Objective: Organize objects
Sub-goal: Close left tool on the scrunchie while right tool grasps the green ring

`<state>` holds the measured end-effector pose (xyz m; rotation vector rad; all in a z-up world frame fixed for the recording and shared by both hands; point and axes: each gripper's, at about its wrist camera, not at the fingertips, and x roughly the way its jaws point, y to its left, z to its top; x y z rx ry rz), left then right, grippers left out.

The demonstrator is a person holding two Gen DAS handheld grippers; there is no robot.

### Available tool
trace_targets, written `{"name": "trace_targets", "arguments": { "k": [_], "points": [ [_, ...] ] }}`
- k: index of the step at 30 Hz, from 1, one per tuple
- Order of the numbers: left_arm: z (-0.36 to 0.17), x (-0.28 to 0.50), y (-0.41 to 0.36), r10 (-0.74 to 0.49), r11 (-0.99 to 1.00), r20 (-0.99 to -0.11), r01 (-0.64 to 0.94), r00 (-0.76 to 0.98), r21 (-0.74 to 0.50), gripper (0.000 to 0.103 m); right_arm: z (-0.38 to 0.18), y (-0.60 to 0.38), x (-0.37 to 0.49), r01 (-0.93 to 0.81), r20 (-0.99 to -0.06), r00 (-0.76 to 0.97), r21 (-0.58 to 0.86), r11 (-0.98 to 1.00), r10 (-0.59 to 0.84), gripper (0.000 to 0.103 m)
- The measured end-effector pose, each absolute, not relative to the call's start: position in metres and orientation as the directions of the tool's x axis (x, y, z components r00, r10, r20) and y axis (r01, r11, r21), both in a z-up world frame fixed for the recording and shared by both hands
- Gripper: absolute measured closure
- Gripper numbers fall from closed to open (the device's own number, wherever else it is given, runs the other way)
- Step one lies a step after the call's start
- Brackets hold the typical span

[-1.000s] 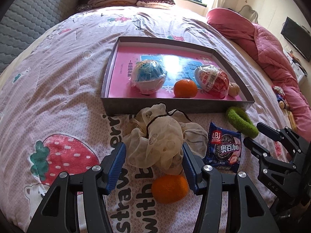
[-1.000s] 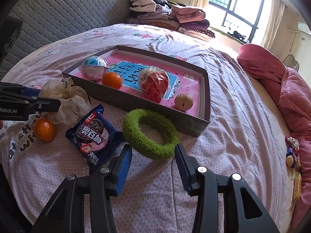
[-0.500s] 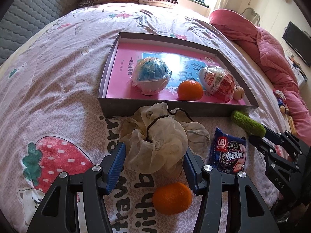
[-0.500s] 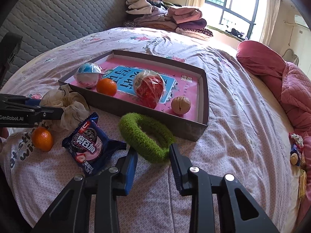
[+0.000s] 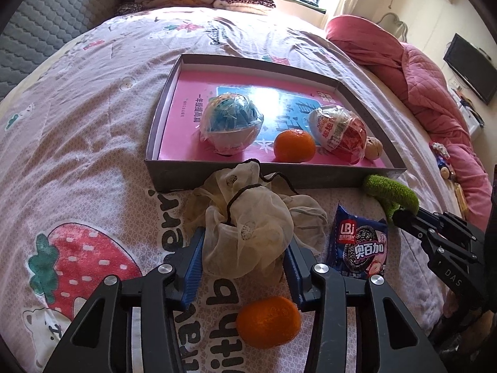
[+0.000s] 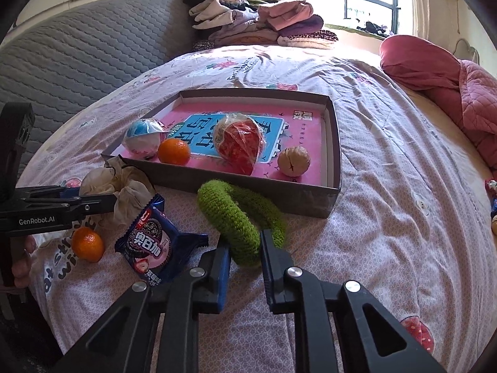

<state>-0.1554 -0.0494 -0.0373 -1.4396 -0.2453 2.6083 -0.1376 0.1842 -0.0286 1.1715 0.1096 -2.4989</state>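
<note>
A grey tray (image 5: 248, 177) with a pink floor sits on the bed and holds a blue wrapped ball (image 5: 231, 121), a tangerine (image 5: 294, 145), a red wrapped ball (image 5: 340, 132) and a walnut (image 5: 372, 148). My left gripper (image 5: 245, 256) is shut on a cream mesh cloth (image 5: 248, 236) and lifts it just in front of the tray. My right gripper (image 6: 245, 248) is shut on a green knitted ring (image 6: 236, 214), raised and tilted at the tray's near wall (image 6: 273, 192). A loose tangerine (image 5: 268, 321) and a blue cookie packet (image 5: 360, 245) lie on the sheet.
Folded clothes (image 6: 257, 21) are stacked at the far end of the bed. A pink quilt (image 5: 419, 74) lies to the right. A grey padded headboard (image 6: 77, 59) is on the left. Small toys (image 5: 442, 158) lie by the quilt.
My right gripper closed on the green ring and lifted it on edge. My left gripper closed on the cream cloth and raised it off the sheet.
</note>
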Motion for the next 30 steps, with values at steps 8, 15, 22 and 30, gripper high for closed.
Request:
{"name": "trace_targets", "arguments": {
  "k": [8,15,22,30],
  "points": [
    [-0.035,-0.153,-0.051,0.256,-0.964,-0.808,-0.076,-0.531,-0.256,0.082,-0.027,0.186,-0.137,0.359,-0.748,-0.585,0.108,-0.927,-0.314,0.085],
    [-0.030,-0.148,-0.052,0.268,-0.960,-0.788,-0.088,-0.554,-0.265,0.087,-0.026,0.191,-0.136,0.346,-0.743,-0.584,0.135,-0.928,-0.326,0.085],
    [-0.022,-0.141,-0.046,0.240,-0.970,-0.774,-0.111,-0.586,-0.217,0.087,-0.024,0.191,-0.135,0.349,-0.738,-0.581,0.153,-0.924,-0.342,0.085],
    [-0.017,-0.138,-0.046,0.222,-0.974,-0.767,-0.108,-0.602,-0.198,0.087,-0.018,0.190,-0.131,0.358,-0.720,-0.593,0.165,-0.919,-0.361,0.085]
  ]
}}
